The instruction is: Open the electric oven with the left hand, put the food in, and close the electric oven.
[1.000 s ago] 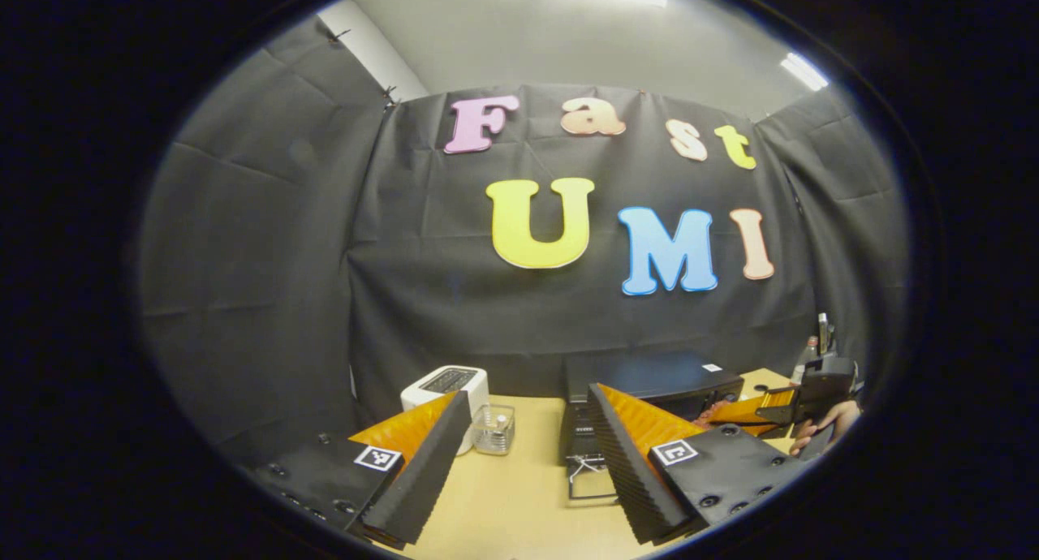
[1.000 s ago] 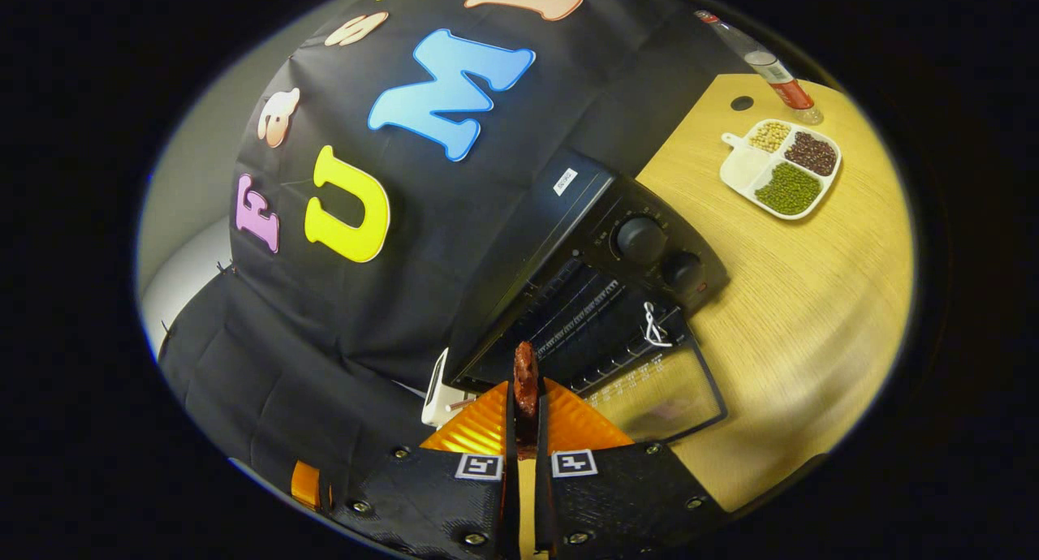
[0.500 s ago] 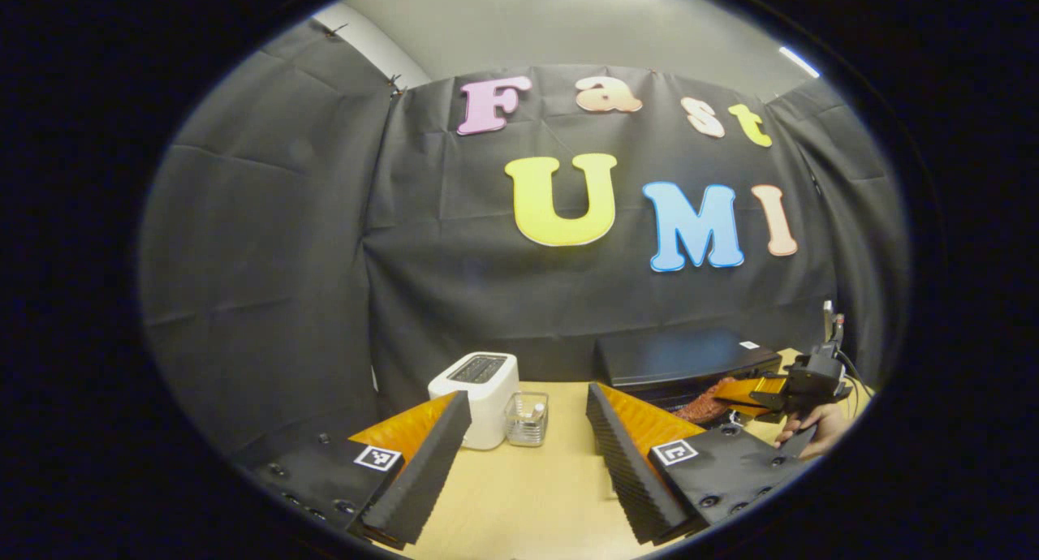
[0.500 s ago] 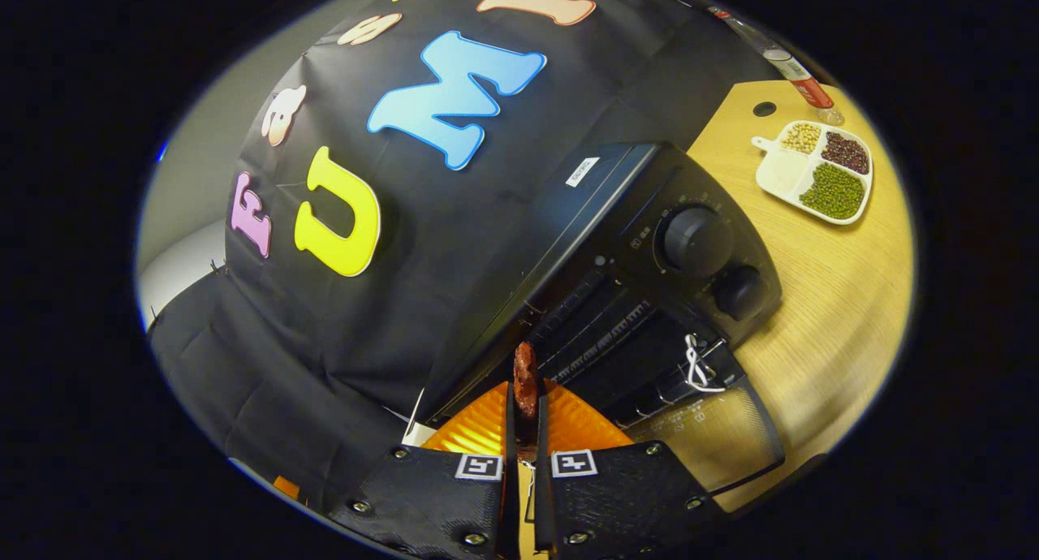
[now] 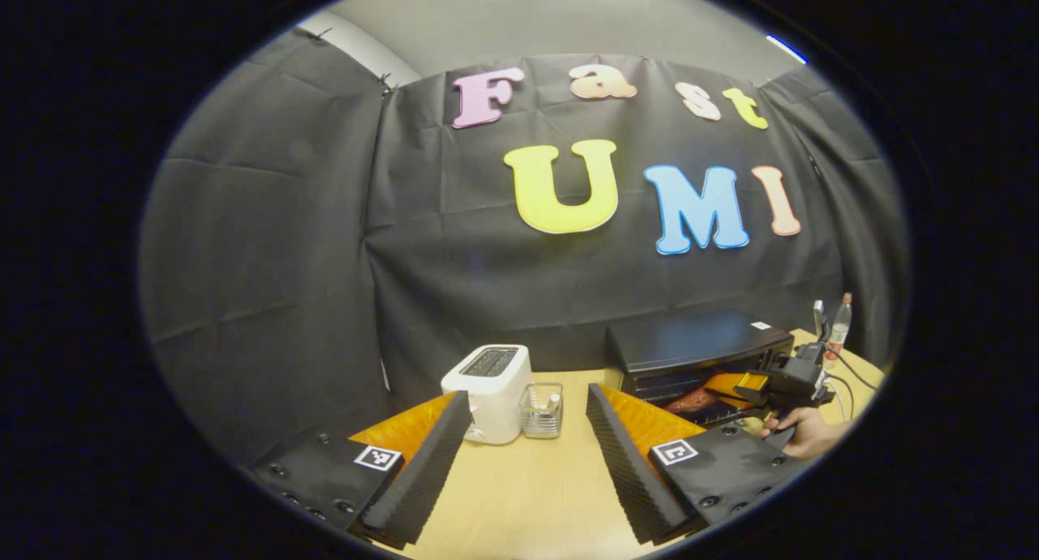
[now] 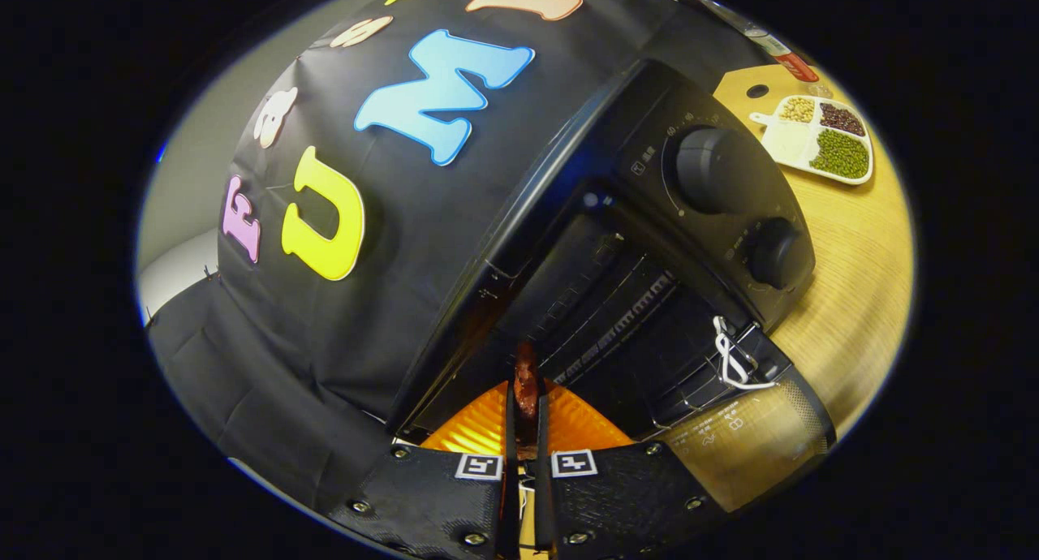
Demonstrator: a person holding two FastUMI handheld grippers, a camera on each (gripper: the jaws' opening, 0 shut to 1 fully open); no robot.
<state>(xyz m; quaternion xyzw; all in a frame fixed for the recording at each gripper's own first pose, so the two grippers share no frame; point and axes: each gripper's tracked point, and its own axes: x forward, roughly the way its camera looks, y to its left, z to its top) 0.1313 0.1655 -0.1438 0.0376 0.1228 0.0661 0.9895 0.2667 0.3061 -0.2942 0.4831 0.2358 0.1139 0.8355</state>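
In the right gripper view, the right gripper (image 6: 526, 430) pinches a reddish-brown piece of food (image 6: 526, 381) between its pressed-together fingers, the food's tip at the mouth of the electric oven (image 6: 649, 243). The oven door (image 6: 747, 438) lies folded down, and two knobs sit on the oven's front panel. Beyond it on the tabletop (image 6: 860, 252) rests a divided tray (image 6: 820, 138) of beans. In the left gripper view, the left gripper (image 5: 528, 454) hangs spread wide and empty over the tabletop, with a white toaster (image 5: 487, 391) and a clear container (image 5: 542, 410) farther off.
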